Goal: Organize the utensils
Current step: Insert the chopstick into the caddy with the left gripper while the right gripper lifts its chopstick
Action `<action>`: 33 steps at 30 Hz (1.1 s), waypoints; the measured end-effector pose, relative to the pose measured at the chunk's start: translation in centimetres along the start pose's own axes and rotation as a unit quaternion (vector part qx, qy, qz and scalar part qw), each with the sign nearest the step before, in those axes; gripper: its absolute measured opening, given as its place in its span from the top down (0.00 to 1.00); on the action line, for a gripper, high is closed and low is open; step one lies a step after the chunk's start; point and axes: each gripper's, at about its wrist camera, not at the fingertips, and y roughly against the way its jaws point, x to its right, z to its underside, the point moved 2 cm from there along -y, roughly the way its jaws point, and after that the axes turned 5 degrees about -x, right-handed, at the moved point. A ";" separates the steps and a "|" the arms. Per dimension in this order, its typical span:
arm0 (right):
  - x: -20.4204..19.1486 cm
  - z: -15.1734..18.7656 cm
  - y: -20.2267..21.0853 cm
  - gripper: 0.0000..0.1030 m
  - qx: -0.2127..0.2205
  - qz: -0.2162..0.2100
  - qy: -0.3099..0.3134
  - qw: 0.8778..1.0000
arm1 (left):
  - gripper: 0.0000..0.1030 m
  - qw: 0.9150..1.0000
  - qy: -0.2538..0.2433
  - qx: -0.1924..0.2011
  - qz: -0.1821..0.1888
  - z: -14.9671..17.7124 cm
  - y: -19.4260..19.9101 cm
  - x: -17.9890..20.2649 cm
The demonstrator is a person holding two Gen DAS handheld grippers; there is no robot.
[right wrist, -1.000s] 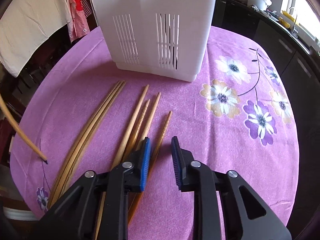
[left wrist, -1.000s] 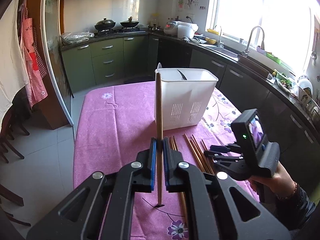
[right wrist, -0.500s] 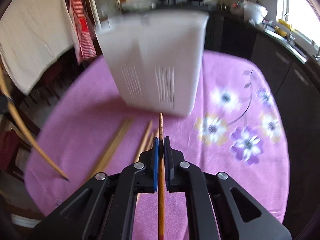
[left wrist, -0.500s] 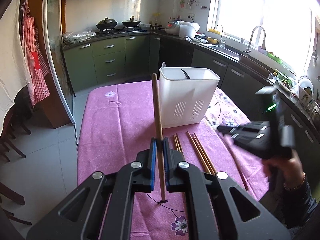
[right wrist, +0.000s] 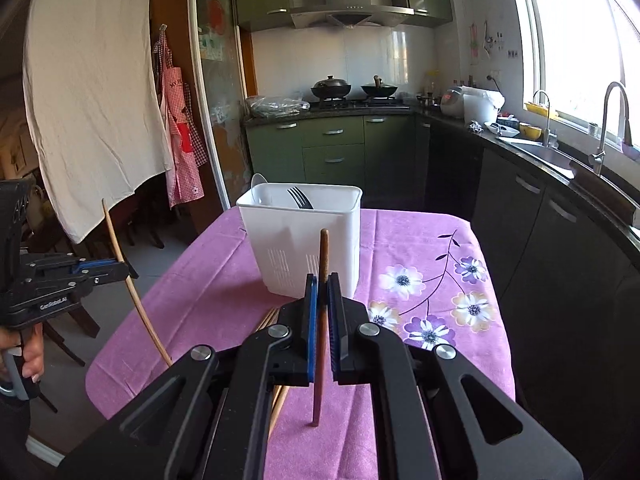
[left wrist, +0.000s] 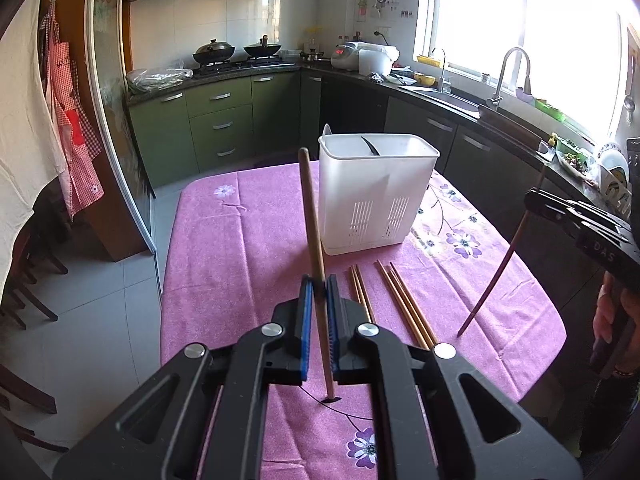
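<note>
The left gripper (left wrist: pixel 319 320) was pinched shut on a light wooden chopstick (left wrist: pixel 314 248), held near upright, thick end toward 12 o'clock and tip toward 6 o'clock, above the purple tablecloth (left wrist: pixel 240 264); its body read "GenRobot.AI". Loose chopsticks (left wrist: pixel 404 304) lay pointing toward the white utensil holder (left wrist: pixel 376 192) at 12 o'clock. The right gripper (right wrist: pixel 323 320) was clamped on a darker chopstick (right wrist: pixel 322 264), also near vertical.

Standing in a kitchen: table (left wrist: pixel 224 272) wearing a purple flowered cloth (left wrist: pixel 256 248), carrying a white slotted utensil holder (left wrist: pixel 376 196) and, just in front, loose wooden chopsticks (left wrist: pixel 400 300) lying side by side
</note>
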 end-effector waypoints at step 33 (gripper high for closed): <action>2.0 1.5 1.0 0.94 0.009 -0.040 -0.018 0.999 | 0.94 0.993 -0.013 0.116 -0.003 -20.8 0.4 4.7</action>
